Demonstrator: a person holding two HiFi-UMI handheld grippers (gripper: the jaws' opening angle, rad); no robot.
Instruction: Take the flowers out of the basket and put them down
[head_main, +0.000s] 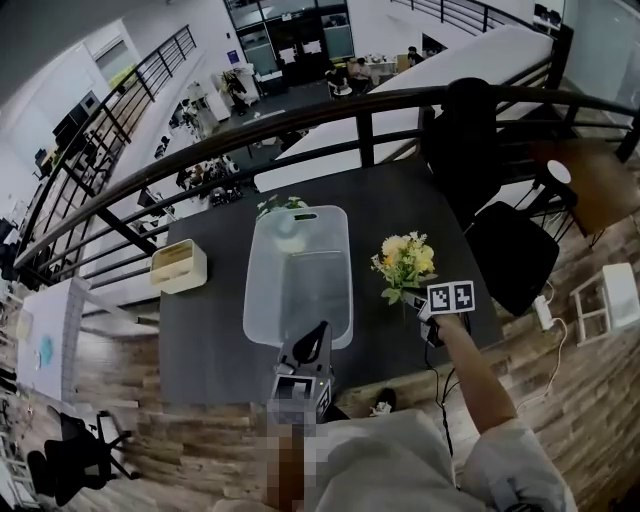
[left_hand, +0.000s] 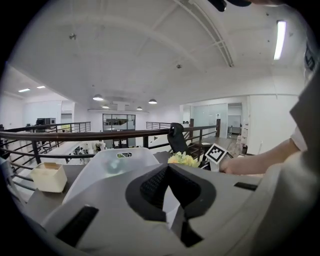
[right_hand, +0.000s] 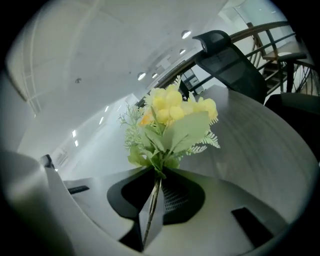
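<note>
A translucent white basket (head_main: 298, 275) stands in the middle of the dark table (head_main: 205, 340). A second bunch with green leaves (head_main: 283, 208) lies at its far end. My right gripper (head_main: 428, 312) is to the right of the basket, shut on the thin stem of a yellow flower bunch (head_main: 405, 262). That bunch stands upright over the table. In the right gripper view the stem runs between the pads (right_hand: 170, 195), with the blossoms (right_hand: 172, 120) above them. My left gripper (head_main: 320, 338) hovers at the basket's near edge, its jaws together and holding nothing; its view shows the basket (left_hand: 107, 167) ahead.
A beige box (head_main: 180, 265) sits on the table left of the basket. A dark railing (head_main: 300, 110) runs behind the table over a drop to a lower floor. Black chairs (head_main: 510, 255) and a white stool (head_main: 605, 300) stand to the right.
</note>
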